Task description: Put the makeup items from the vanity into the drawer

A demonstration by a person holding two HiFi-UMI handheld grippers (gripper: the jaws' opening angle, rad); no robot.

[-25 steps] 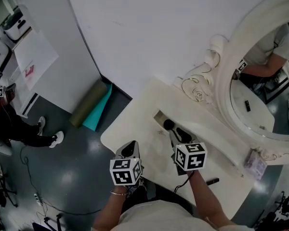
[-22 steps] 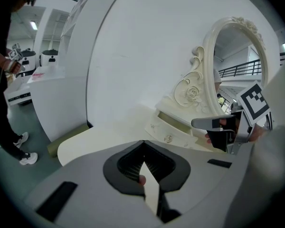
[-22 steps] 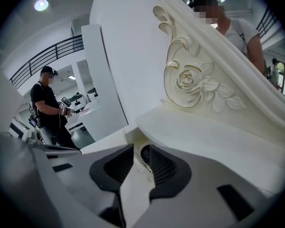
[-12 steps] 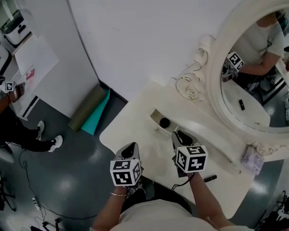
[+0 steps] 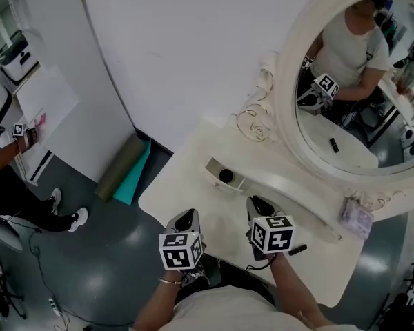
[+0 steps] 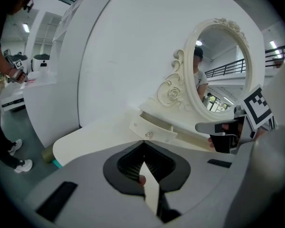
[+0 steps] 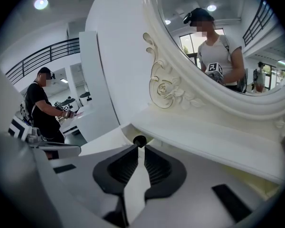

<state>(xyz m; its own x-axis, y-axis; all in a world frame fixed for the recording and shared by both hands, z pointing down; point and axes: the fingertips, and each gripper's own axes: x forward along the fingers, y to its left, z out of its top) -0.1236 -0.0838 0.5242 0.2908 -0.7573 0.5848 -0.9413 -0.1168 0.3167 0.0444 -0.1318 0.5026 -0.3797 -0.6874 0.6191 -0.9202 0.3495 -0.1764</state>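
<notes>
The small drawer (image 5: 214, 169) of the cream vanity (image 5: 193, 192) stands open at the back left of the top, with a round black makeup item (image 5: 225, 176) inside. From the right gripper view that item (image 7: 139, 139) lies just beyond my right gripper (image 7: 138, 149). My right gripper (image 5: 261, 203) hangs over the tabletop, short of the drawer; its jaws have just been closing, a narrow gap is left, nothing is between them. My left gripper (image 5: 186, 218) is shut and empty near the front edge, pointing at the drawer (image 6: 156, 128). A slim black item (image 5: 297, 249) lies beside my right hand.
An oval mirror (image 5: 345, 95) in a carved frame rises behind the vanity. A clear packet (image 5: 355, 218) sits at the table's right end. Rolled mats (image 5: 124, 167) lie on the floor to the left, and a person (image 5: 7, 185) stands farther left.
My right gripper has drawn back from the drawer, leaving the round black item inside. Both grippers have come a little toward me, and the head view has swung up to show more mirror.
</notes>
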